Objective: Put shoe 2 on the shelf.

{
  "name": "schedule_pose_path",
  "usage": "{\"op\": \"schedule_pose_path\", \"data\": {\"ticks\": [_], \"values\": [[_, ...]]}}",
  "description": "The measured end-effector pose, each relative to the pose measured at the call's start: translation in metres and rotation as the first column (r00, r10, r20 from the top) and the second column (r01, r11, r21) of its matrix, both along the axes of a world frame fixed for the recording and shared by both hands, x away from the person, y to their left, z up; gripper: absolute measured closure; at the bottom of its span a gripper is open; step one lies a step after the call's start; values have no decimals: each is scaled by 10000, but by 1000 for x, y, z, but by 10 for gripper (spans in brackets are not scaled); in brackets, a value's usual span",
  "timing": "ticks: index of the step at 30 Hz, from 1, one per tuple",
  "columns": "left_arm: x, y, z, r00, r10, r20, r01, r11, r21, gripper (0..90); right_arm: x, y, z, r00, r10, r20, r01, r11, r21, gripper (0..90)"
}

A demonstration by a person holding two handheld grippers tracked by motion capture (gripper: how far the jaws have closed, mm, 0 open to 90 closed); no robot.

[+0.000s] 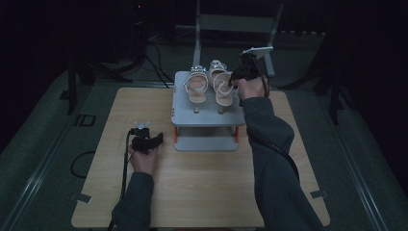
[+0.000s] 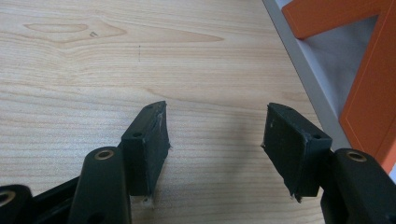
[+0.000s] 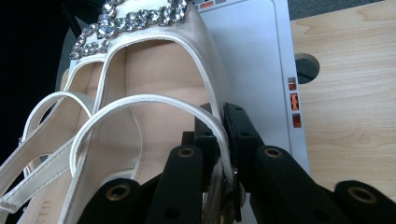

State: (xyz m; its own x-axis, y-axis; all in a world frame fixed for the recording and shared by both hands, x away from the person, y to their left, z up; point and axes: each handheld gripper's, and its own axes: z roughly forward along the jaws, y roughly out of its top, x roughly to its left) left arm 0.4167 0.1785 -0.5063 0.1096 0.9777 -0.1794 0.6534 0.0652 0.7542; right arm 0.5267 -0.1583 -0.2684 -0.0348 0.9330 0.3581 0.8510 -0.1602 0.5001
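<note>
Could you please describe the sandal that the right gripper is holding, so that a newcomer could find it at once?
On the wooden table stands a grey two-tier rack with two white strappy sandals on top. The one meant is the right-hand sandal, nearest the right gripper. Unlike the left-hand sandal, its thin strap is pinched between black jaws.

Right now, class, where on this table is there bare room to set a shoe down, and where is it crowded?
Bare wood on the table lies between the two forearms in front of the grey rack, and along the left edge beyond the left gripper. The rack's top is crowded: two sandals sit there, and the right gripper pinches one's strap.
</note>
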Motion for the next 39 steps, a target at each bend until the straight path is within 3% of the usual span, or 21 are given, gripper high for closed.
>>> {"op": "schedule_pose_path", "data": {"ticks": [39], "values": [[0,0,0,10000,34,19,-34,10000,-64,402,10,7,-5,9992,-333,-238,329,9993,-176,850]]}}
